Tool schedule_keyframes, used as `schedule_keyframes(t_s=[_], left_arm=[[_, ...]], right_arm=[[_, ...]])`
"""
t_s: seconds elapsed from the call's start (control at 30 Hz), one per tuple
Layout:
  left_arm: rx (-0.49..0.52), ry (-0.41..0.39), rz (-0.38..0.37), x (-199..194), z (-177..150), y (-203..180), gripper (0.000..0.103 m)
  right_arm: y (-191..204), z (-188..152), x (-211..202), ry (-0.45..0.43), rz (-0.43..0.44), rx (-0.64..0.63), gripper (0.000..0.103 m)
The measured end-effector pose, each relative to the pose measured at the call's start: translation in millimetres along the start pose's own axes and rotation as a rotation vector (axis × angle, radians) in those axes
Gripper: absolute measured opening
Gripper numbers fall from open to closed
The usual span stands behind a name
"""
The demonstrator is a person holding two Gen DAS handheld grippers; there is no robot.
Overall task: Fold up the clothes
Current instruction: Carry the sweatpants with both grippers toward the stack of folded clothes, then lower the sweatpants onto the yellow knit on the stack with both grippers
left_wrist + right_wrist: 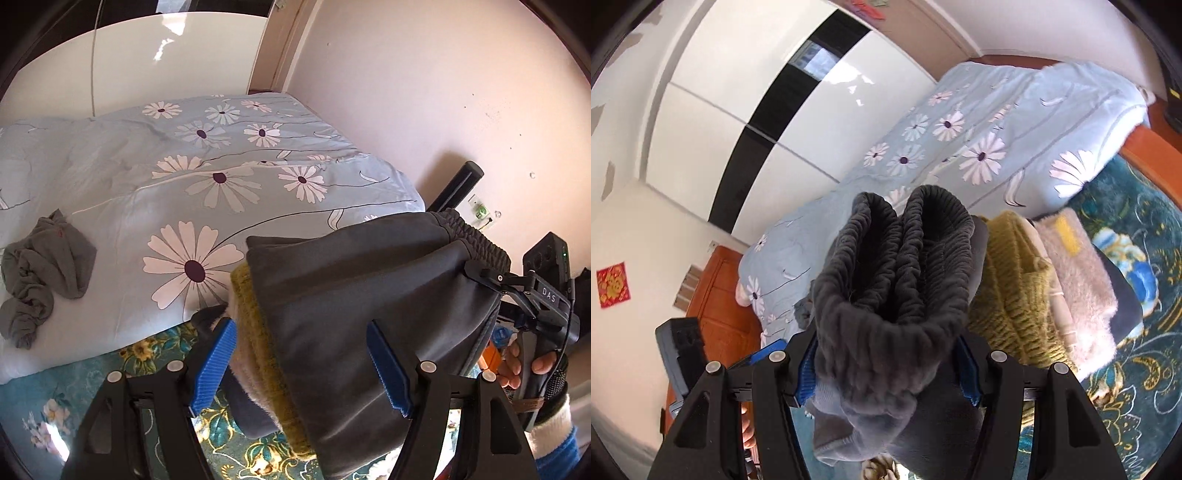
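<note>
Two grippers are at work. The left gripper (pixel 303 363) has its blue pads spread wide, and the folded grey trousers (pixel 369 325) lie across the gap between them; whether either pad presses the cloth cannot be told. The right gripper (pixel 886 373) has the bunched elastic waistband of the trousers (pixel 897 280) filling the space between its pads — both pads sit against the cloth, so it appears clamped on the waistband.

In the left view the right gripper (pixel 480 273) pinches that waistband at the far right edge of the trousers.

Under and beside the trousers sits one stack of folded clothes: a mustard knitted sweater (pixel 1015 280), then a pale fluffy garment (pixel 1082 280), then something dark at the bottom. The stack rests on a teal flowered blanket (pixel 1137 295).

Ahead of the left gripper lies one daisy-print quilt (pixel 221 177), and off to its left on the bed one crumpled grey garment (pixel 40 269) — unfolded, well apart from the stack.
</note>
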State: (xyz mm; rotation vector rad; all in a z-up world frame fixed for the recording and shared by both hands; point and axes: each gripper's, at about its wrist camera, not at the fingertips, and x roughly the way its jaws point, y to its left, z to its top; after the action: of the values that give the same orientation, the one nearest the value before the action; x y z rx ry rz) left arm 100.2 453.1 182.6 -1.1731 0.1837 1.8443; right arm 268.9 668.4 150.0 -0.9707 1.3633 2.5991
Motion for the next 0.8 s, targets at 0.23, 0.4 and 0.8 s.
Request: schedule_keyframes(t_s=[0.23,0.4,0.8], left_arm=[[-0.032,-0.059,-0.118,-23,-39,-7,0.077],[0.040,-0.034,-0.127,-10,-48,-39,0.078],[0.023,-0.002,-0.055,12,-57,-36,0.078]], right_arm=[[-25,-1,0,-0.041,0.021,0.071,0.063],[-38,-2,-2,-0.030,0.041,0.120,0.066],[10,11,-78,-0.147,-0.096,-0.105,0.067]])
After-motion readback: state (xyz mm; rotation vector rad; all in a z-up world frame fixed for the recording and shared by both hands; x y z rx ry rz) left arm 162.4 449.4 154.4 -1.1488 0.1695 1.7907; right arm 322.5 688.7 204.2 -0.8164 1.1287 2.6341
